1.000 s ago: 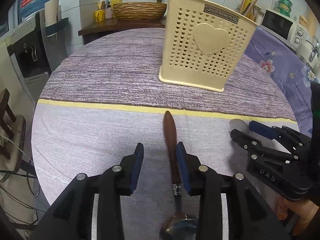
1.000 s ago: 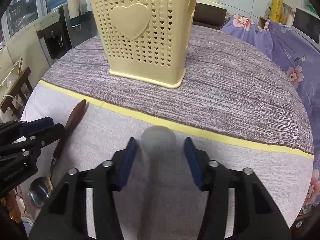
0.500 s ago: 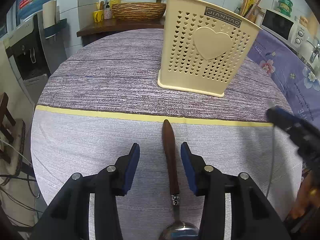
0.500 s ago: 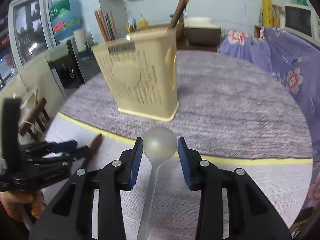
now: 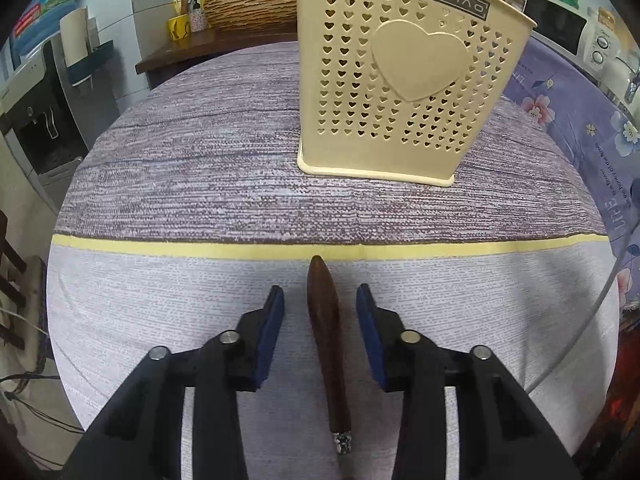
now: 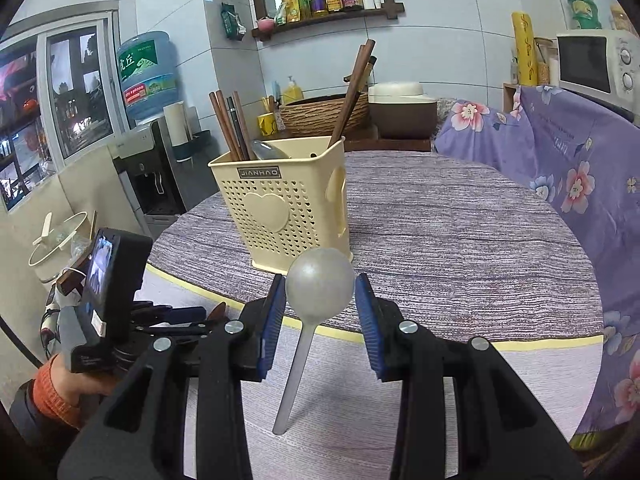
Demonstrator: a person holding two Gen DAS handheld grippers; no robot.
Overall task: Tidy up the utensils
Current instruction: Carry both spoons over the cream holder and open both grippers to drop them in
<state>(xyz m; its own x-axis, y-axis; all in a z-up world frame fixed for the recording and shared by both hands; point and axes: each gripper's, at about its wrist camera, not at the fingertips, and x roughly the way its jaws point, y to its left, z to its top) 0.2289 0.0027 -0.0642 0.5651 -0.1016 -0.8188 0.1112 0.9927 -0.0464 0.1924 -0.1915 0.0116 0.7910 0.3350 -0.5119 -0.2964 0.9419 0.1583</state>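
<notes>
Since the frame a second ago the right gripper [image 6: 320, 304] has risen off the cloth with the pale round-bowled spoon [image 6: 320, 286]; the view now looks level across the table instead of down at it. The left gripper [image 5: 320, 312] has slid forward along the wooden-handled spoon [image 5: 326, 332], whose bowl has dropped out of the bottom of the left wrist view.

Right gripper: jaws part open, blue pads touching both sides of the spoon's round bowl. Spoon is held clear of the table, bowl up, thin handle hanging down and towards the camera.

Left gripper: jaws closing, set either side of the dark wooden handle. Clear gaps show between both pads and the handle; no contact. Spoon lies flat on the table cloth [image 5: 180, 300], handle tip just short of the yellow stripe [image 5: 160, 249], pointing at the holder.

Cream perforated utensil holder [image 6: 280, 208] stands upright on the darker far half of the cloth, beyond the stripe, heart emblem facing the cameras. Brown chopsticks [image 6: 228, 124] and a metal spoon bowl rise from its left compartment, darker sticks from the right.

Right wrist view, lower left: left gripper's camera body and a hand [image 6: 76, 384] in an orange cuff.
</notes>
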